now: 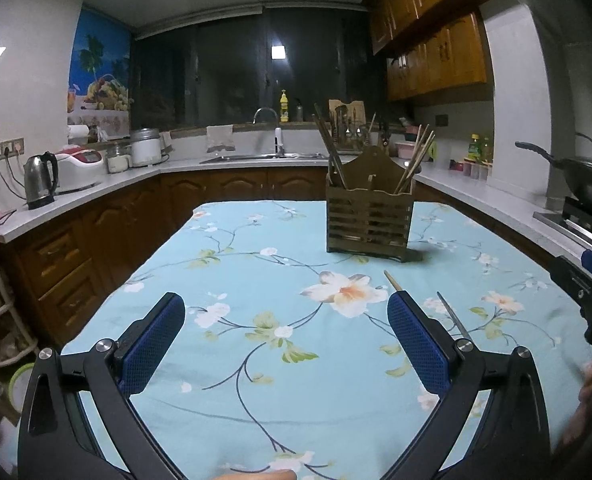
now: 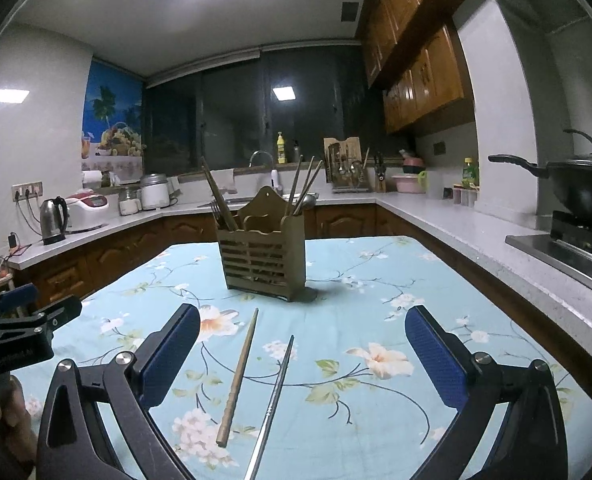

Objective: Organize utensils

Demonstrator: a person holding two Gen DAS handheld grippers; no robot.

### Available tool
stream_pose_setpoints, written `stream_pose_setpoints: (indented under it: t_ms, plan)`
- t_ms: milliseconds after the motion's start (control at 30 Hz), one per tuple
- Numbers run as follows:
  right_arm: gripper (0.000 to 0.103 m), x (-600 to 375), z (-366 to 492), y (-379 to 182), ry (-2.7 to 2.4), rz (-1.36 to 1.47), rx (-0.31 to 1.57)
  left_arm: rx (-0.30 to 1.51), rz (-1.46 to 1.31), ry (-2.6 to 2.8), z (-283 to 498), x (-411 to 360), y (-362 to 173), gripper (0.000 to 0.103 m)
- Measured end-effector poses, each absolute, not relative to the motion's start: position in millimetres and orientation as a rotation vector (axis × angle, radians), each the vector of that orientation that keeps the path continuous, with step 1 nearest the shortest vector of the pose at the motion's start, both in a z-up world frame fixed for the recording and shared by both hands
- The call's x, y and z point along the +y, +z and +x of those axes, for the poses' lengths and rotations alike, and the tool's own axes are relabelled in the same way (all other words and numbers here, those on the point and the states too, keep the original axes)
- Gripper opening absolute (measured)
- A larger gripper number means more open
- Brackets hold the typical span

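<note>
Right wrist view: the right hand-held gripper (image 2: 301, 350) is held wide open and empty above the surface (image 2: 435, 280). A wooden chopstick (image 2: 238, 378) and a metal chopstick (image 2: 272, 408) are laid side by side between its fingers, near of the holder (image 2: 264, 258). The left hand-held gripper (image 1: 286, 342) is likewise spread wide, nothing gripped.

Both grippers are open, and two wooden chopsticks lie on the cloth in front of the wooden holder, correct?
Not quite. The right wrist view shows one wooden chopstick and one metal chopstick, not two wooden. The rest holds: left gripper and right gripper are open, and both chopsticks lie before the holder.
</note>
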State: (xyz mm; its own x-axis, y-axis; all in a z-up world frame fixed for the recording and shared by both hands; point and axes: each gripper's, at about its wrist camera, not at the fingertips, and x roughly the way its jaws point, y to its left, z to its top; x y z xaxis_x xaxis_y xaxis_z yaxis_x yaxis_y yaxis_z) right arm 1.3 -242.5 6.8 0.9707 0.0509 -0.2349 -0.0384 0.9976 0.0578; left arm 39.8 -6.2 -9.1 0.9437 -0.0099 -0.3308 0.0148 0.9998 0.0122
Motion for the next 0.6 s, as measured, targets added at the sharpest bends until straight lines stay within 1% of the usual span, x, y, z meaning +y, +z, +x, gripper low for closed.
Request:
stream_pose_setpoints:
  t_ms: [600]
  plan:
    - [0.103, -239.3, 1.4, 4.2, 0.052, 0.048, 0.236, 0.322, 0.016, -0.013, 39.0, -4.4, -6.0, 0.103]
